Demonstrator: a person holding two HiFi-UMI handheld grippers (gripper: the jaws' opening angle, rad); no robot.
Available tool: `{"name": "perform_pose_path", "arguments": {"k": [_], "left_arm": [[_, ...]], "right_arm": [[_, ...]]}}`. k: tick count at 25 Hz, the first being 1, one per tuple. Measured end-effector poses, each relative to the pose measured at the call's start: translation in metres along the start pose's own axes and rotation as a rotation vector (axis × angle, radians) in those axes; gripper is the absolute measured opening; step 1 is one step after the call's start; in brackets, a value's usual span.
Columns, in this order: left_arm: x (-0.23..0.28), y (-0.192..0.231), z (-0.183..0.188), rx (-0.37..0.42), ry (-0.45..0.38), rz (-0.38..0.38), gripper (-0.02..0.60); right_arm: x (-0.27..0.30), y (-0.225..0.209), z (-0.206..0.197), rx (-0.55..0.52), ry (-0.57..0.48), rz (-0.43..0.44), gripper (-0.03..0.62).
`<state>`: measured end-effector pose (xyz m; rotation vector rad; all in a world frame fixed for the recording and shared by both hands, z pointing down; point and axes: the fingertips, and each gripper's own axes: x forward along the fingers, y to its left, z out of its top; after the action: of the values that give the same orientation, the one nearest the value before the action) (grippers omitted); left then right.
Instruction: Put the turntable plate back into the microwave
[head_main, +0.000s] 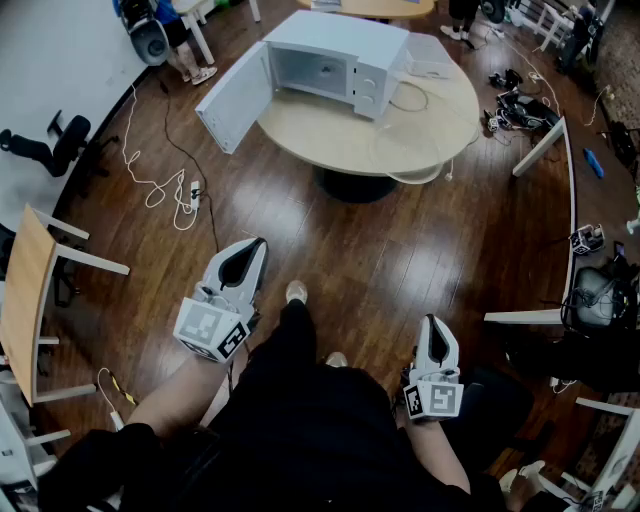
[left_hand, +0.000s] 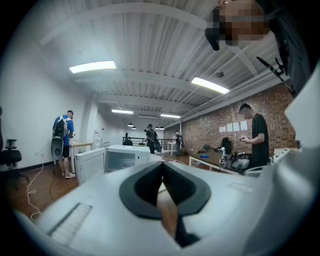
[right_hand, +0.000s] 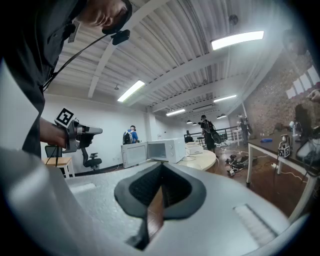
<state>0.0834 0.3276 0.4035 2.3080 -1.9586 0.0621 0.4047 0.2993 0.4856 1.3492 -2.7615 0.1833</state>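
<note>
Nothing is done yet: my left gripper (head_main: 244, 258) and right gripper (head_main: 436, 328) are clenched empty, well apart from the turntable plate (head_main: 405, 152) at the tabletop's (head_main: 300, 130) near edge, and the microwave (head_main: 335, 55) stands open.

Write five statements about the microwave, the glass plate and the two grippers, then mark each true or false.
1. The microwave has its door swung open. True.
2. The turntable plate already sits inside the microwave. False: it lies on the round table, beside the microwave.
3. The left gripper and the right gripper are both shut with nothing between their jaws. True.
4. The microwave stands on the wooden floor. False: it stands on the round table.
5. The left gripper touches the microwave door. False: it is held close to the person's body, well short of the table.
</note>
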Motion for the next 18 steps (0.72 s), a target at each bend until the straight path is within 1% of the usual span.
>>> {"name": "perform_pose_path", "arguments": {"k": [3, 7, 12, 14, 15, 17, 18], "left_arm": [[0.012, 0.027, 0.009, 0.032, -0.029, 0.004, 0.003], [0.028, 0.071, 0.03, 0.02, -0.062, 0.023, 0.003], [0.056, 0.123, 0.027, 0.022, -0.075, 0.008, 0.003], [0.068, 0.145, 0.029, 0.018, -0.082, 0.011, 0.003], [0.073, 0.154, 0.03, 0.038, -0.076, 0.011, 0.003], [0.079, 0.165, 0.035, 0.132, -0.06, -0.003, 0.003], [0.08, 0.166, 0.037, 0.174, -0.064, -0.021, 0.003]], "right_arm": [[0.03, 0.0, 0.007, -0.017, 0.0, -0.009, 0.002], [0.075, 0.013, 0.031, -0.037, -0.038, -0.001, 0.002], [0.128, 0.028, 0.054, -0.087, -0.039, -0.002, 0.002], [0.152, 0.031, 0.057, -0.057, -0.029, -0.017, 0.002], [0.166, 0.035, 0.057, -0.029, -0.023, -0.02, 0.002], [0.193, 0.05, 0.053, 0.012, -0.009, 0.001, 0.002], [0.207, 0.059, 0.051, 0.017, -0.003, 0.014, 0.002]]}}
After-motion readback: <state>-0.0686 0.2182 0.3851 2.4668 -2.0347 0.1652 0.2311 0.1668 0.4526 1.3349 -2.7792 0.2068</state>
